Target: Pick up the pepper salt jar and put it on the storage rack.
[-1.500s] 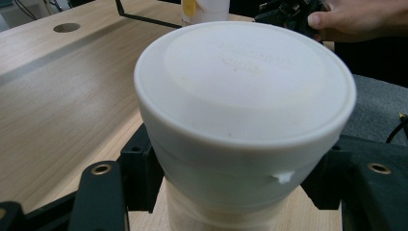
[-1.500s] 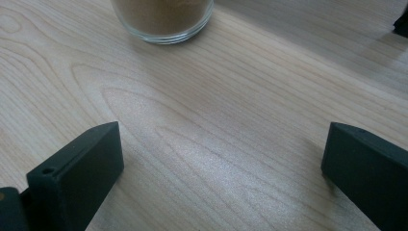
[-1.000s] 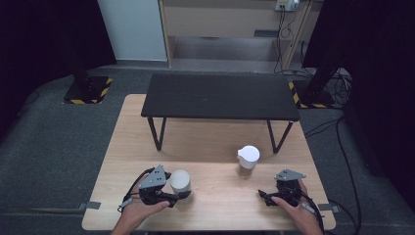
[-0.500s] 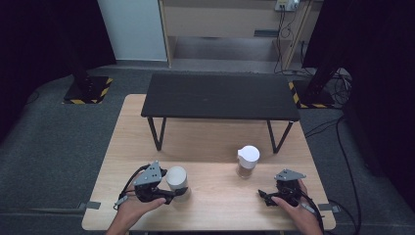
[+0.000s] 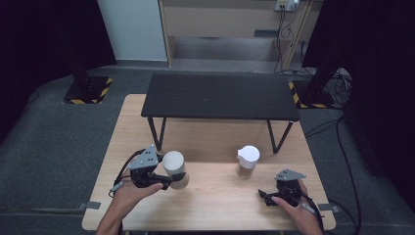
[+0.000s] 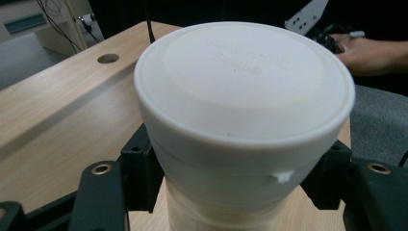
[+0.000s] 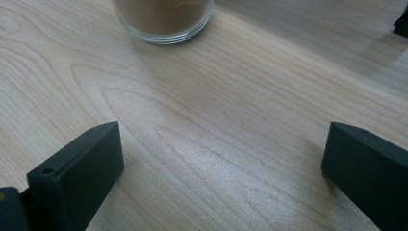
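White-lidded jar, clamped in the left gripper near the front-left corner of the bench, tilted off upright. Jaws closed snug just under the lid rim, seen close up in the left gripper view. Looks rigid, smooth-walled and probably slippery; likely weighty if full, breakable if glass. Best taken on the body below the lid, as here, not on the lid itself, which might twist or pop. Second jar with white lid and brown contents standing right of centre, its glass base ahead of the right gripper. Right gripper resting low by the front-right corner, jaws spread wide, nothing between them
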Motion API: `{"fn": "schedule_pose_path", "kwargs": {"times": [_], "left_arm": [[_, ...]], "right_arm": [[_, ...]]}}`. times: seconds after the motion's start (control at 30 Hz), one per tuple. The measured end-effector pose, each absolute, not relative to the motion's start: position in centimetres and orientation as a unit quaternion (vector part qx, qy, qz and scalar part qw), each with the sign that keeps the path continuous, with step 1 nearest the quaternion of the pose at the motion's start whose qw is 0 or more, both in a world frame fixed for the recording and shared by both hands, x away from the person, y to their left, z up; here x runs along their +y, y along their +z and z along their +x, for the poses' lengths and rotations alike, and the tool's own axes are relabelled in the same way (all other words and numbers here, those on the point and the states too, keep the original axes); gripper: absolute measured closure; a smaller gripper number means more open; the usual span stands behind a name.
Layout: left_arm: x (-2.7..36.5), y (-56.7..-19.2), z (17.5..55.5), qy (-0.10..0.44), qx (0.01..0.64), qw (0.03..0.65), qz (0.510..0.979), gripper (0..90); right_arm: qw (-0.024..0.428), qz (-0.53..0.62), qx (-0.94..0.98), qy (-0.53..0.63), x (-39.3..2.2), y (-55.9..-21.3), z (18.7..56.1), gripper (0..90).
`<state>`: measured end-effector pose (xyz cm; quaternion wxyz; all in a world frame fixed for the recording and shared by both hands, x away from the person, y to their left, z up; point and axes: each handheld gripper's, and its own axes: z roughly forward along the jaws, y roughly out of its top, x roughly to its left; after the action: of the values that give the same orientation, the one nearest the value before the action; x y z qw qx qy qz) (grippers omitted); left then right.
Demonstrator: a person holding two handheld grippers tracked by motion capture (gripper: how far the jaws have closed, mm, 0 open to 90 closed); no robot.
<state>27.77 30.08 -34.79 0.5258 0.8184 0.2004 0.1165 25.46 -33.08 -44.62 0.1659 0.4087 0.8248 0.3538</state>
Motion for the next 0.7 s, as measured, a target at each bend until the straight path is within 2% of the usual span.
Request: {"fn": "schedule_pose_path", "kwargs": {"times": [0.7], "left_arm": [[28.5,-28.2,31.2,0.130,0.194,0.525,0.818,34.3]], "right_arm": [[0.164,0.409,0.825,0.354,-33.1,-44.6,25.5,1.6]]}}
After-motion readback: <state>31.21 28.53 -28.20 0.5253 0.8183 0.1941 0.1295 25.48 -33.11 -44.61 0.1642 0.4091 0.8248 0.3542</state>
